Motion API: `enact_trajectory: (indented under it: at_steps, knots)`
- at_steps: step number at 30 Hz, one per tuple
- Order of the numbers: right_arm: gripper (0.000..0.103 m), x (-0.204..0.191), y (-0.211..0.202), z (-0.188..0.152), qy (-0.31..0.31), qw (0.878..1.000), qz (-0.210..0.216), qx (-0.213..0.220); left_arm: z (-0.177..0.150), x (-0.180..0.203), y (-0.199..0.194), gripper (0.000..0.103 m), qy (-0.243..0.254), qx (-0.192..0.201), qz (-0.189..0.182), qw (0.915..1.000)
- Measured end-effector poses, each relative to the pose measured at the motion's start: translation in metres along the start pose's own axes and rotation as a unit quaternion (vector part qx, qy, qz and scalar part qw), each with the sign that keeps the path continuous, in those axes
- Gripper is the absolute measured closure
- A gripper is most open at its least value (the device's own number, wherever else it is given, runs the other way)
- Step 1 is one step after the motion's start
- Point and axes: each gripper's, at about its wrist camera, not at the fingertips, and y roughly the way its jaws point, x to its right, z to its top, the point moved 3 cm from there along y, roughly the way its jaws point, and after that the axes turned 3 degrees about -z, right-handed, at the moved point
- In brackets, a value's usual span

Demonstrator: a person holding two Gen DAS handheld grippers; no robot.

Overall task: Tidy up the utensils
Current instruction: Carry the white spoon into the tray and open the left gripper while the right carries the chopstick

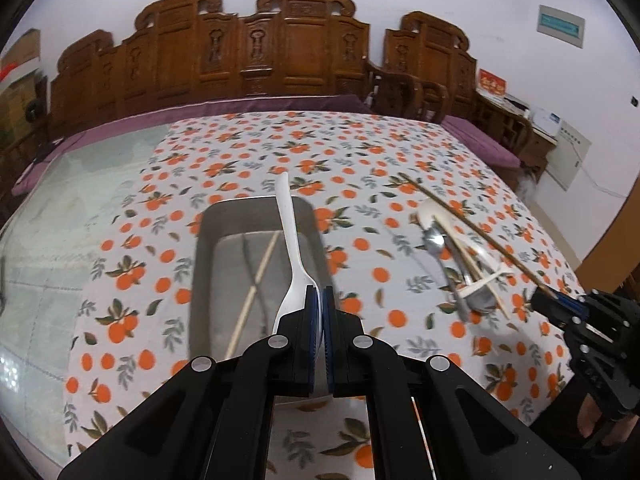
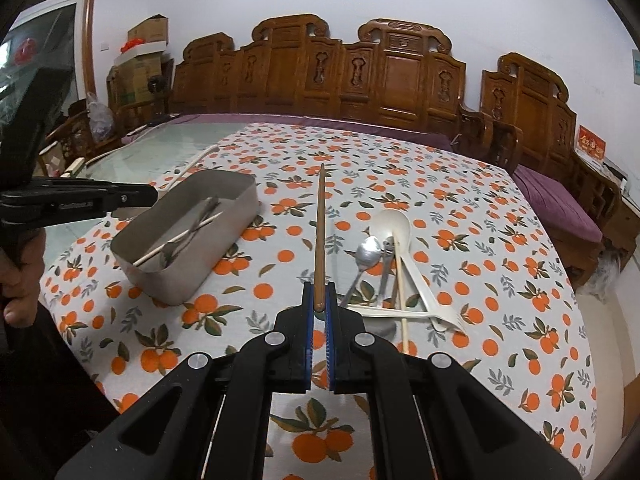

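Over the metal tray [image 1: 208, 240], the left gripper [image 1: 322, 300] is clamped on a white plastic spoon [image 1: 294, 256] by its bowl — light, slick, so probably wobbly. The right gripper [image 2: 320, 300] pinches a stiff brown chopstick [image 2: 319, 232] at its end — likely to pivot.

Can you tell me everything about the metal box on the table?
The metal box is a dull grey, rectangular tin with rounded corners, no lid, open on top. It sits flat on the orange-patterned tablecloth. Inside lie a pale chopstick and a thin grey utensil, crossing each other. Neither gripper touches it.
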Motion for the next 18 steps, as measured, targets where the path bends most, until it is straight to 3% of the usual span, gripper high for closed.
enact_trajectory:
  at_steps: [18]
  knots:
    - [0.097,-0.053,0.008,0.018,-0.044,0.998,0.042,-0.006,-0.017,-0.051,0.048,0.100,-0.052,-0.070,0.031,0.9957]
